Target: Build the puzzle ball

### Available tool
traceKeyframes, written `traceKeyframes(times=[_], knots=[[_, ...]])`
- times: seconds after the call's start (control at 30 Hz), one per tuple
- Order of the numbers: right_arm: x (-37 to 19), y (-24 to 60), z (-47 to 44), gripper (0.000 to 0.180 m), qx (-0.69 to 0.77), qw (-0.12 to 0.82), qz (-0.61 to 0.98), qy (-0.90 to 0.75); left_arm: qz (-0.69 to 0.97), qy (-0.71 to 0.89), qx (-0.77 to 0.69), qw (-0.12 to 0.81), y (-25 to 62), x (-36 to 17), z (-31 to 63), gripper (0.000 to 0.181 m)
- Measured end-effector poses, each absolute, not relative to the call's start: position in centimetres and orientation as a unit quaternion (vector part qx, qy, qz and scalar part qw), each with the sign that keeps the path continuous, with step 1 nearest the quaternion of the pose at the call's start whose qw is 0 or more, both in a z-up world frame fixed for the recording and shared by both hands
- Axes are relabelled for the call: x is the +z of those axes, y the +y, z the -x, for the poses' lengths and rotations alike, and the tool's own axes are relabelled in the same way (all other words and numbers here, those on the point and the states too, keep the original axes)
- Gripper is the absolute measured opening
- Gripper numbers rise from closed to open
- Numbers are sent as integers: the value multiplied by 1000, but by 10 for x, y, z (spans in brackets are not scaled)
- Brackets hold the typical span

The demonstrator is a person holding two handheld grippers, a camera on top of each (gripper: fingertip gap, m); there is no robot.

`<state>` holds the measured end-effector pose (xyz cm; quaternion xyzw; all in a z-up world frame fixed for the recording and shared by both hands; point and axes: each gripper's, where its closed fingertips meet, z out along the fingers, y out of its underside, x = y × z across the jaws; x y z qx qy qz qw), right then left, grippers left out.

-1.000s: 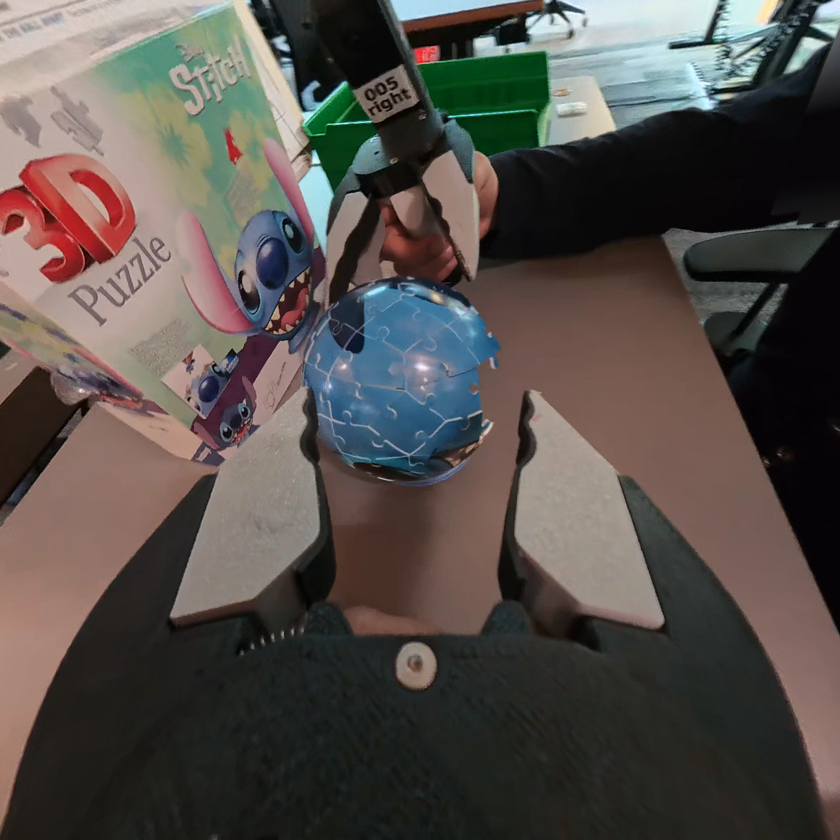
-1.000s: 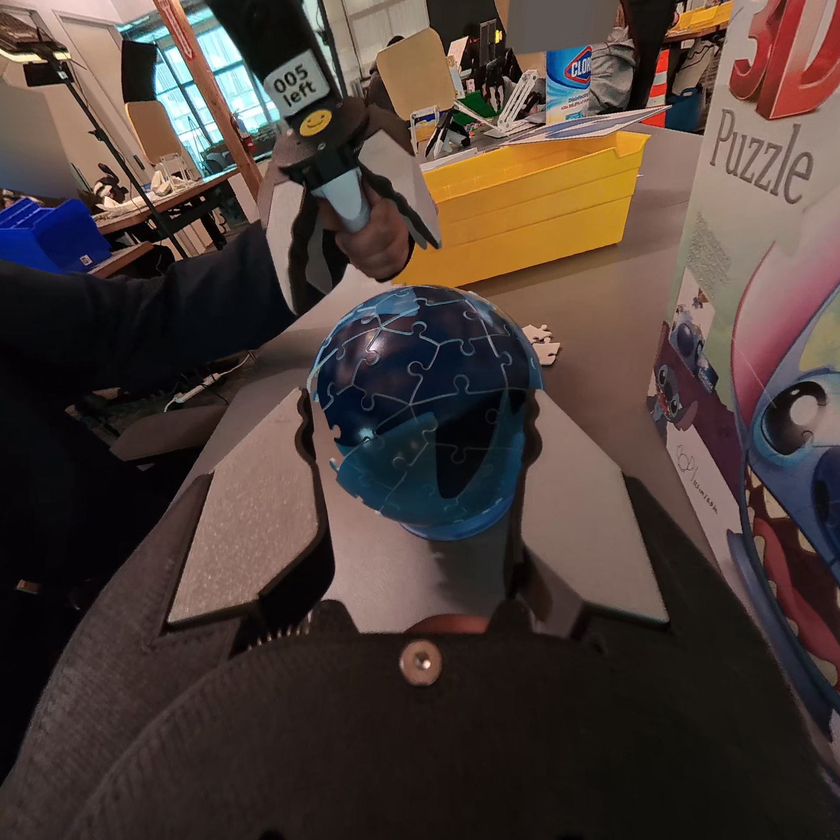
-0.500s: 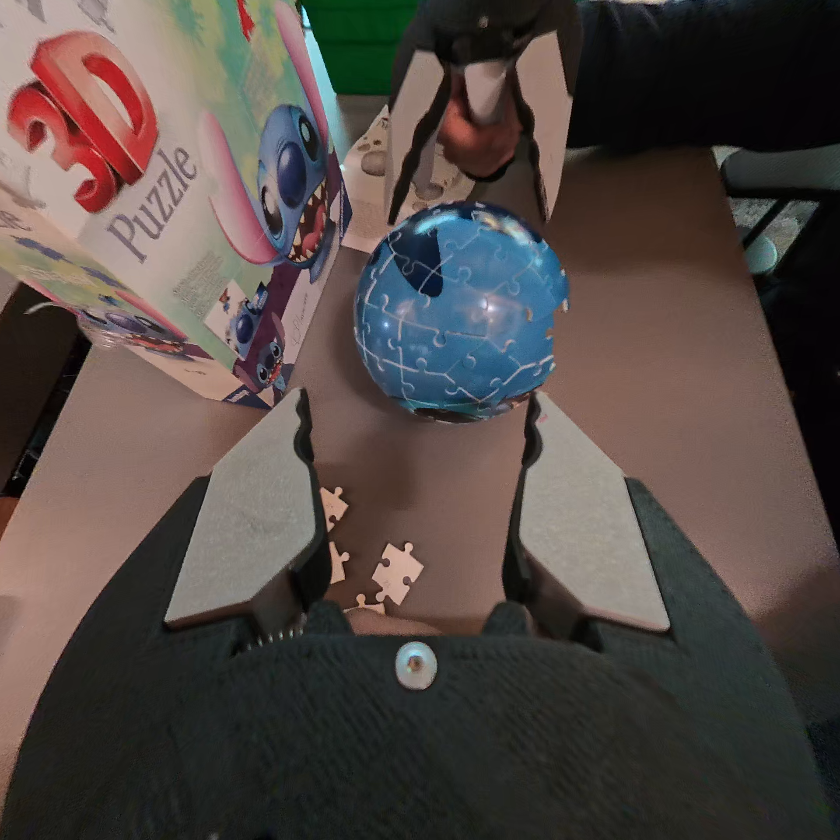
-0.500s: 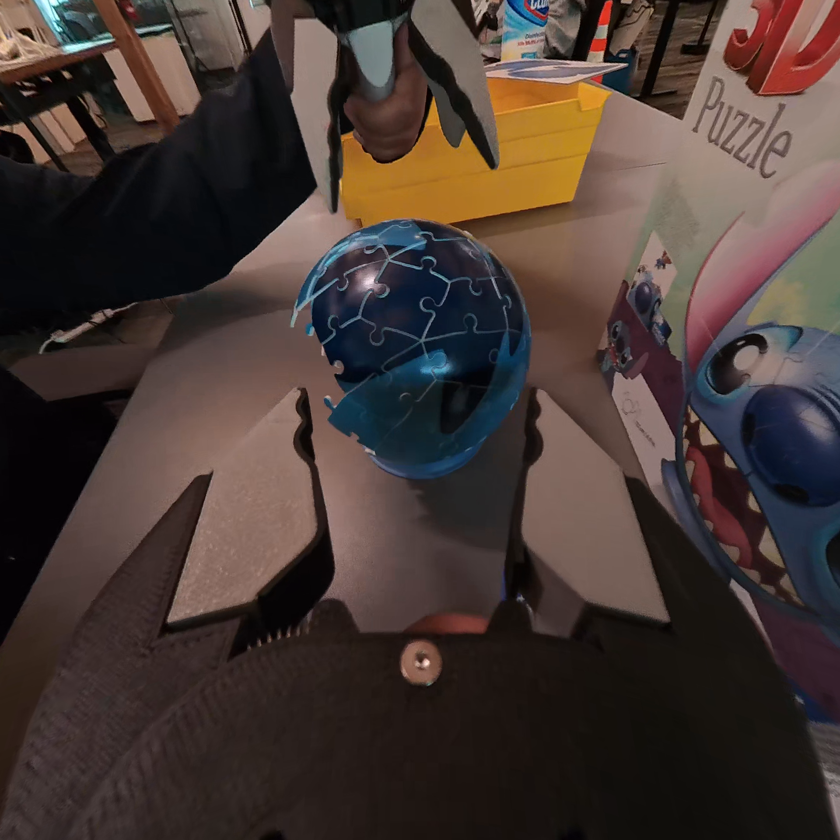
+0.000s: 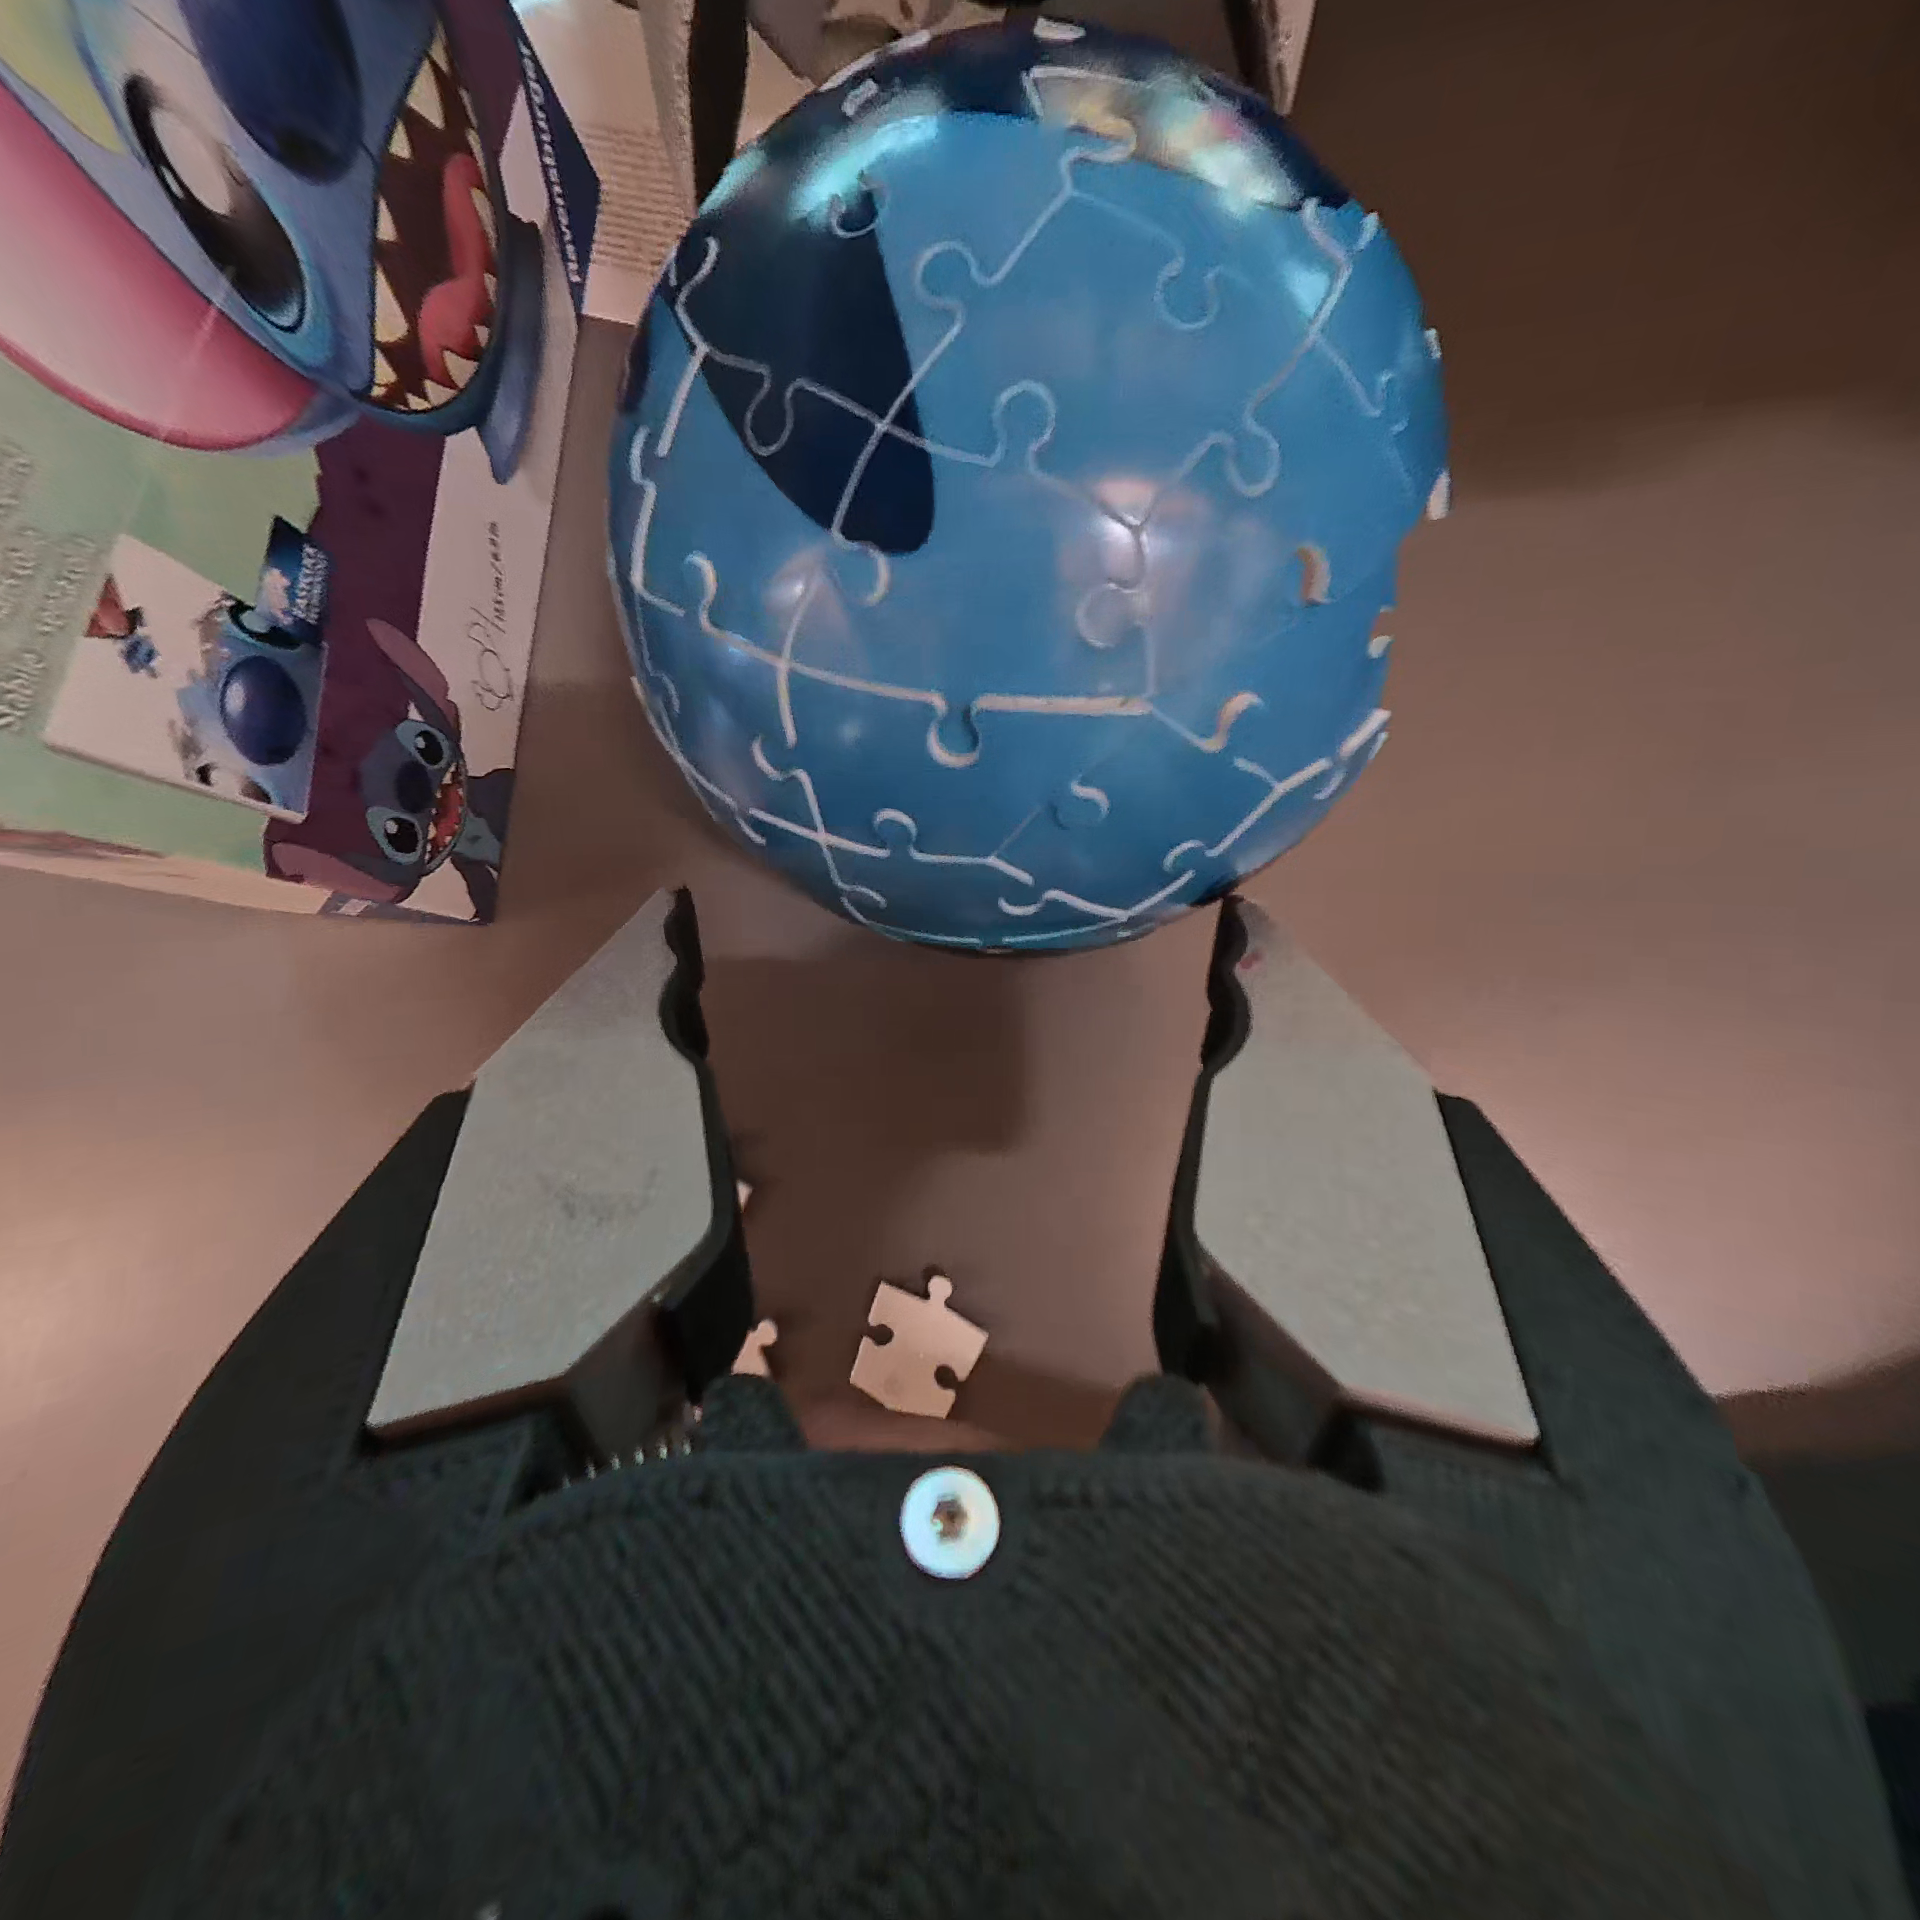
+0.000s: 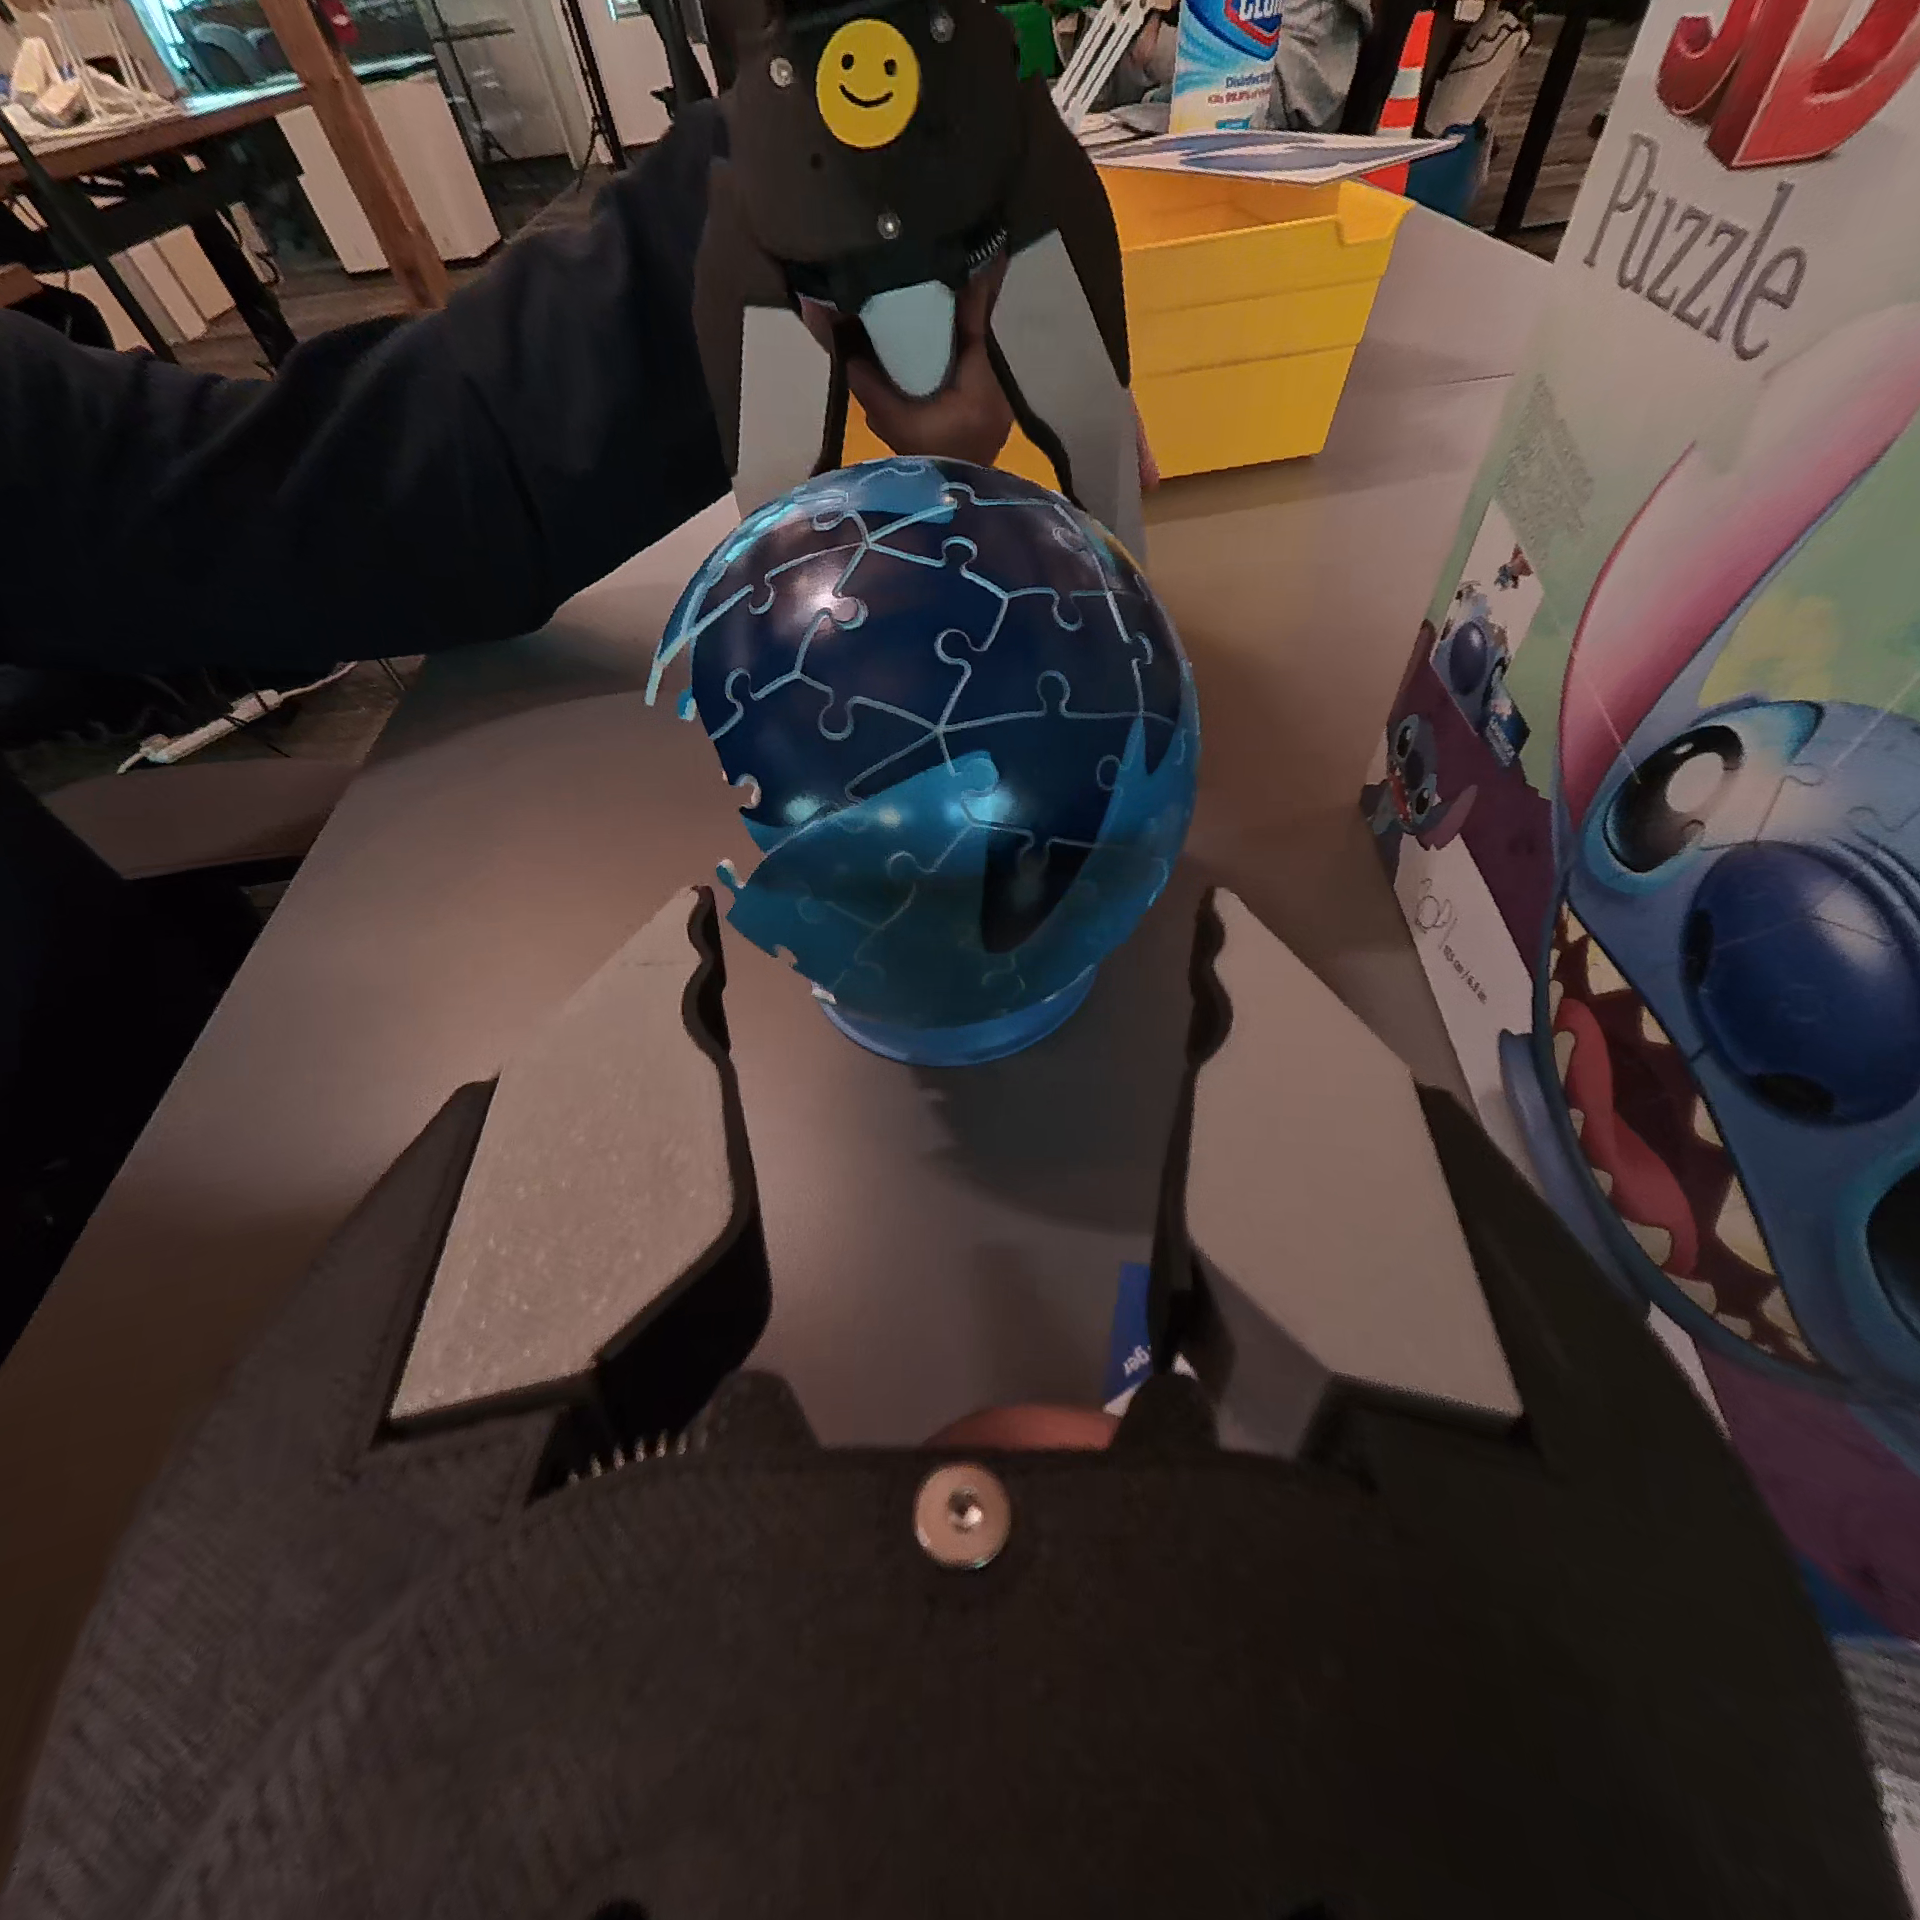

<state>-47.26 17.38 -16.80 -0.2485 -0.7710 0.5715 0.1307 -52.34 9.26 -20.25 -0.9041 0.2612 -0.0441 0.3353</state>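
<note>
The blue puzzle ball [image 5: 1029,520] stands on a blue ring base [image 6: 966,1029] on the table. Its shell is jagged and open on one side [image 6: 727,821]. My left gripper [image 5: 956,920] is open and empty, its tips just short of the ball's near side. My right gripper [image 6: 956,914] is open and empty, with the ball just ahead of its tips. In the right wrist view the left gripper's fingers [image 6: 774,416] reach down behind the ball's top. Two loose white puzzle pieces [image 5: 920,1351] lie under my left gripper.
The tall printed puzzle box [image 5: 260,520] stands close beside the ball and also shows in the right wrist view [image 6: 1714,727]. A yellow bin [image 6: 1247,312] sits at the table's far end. A dark sleeve [image 6: 364,468] crosses the table's left edge. A small blue card [image 6: 1132,1340] lies under my right finger. The grippers' ends are close to 12 cm from one another.
My left gripper has tilted down and moved in close to the ball, over the loose pieces. My right gripper has drawn back, so the ball now sits ahead of its tips. Both stayed open.
</note>
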Motion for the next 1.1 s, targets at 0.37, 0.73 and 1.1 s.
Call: traceKeyframes(times=[0.37,0.73,1.1], knots=[[-167,161,471,86,586,111,234,-768,911,265,-67,309,92,-218,519,94],[-169,159,475,87,591,103,243,-762,912,272,-81,295,92,-223,514,91],[-172,158,477,88,590,103,246,-762,899,277,-81,328,90,-204,512,73]])
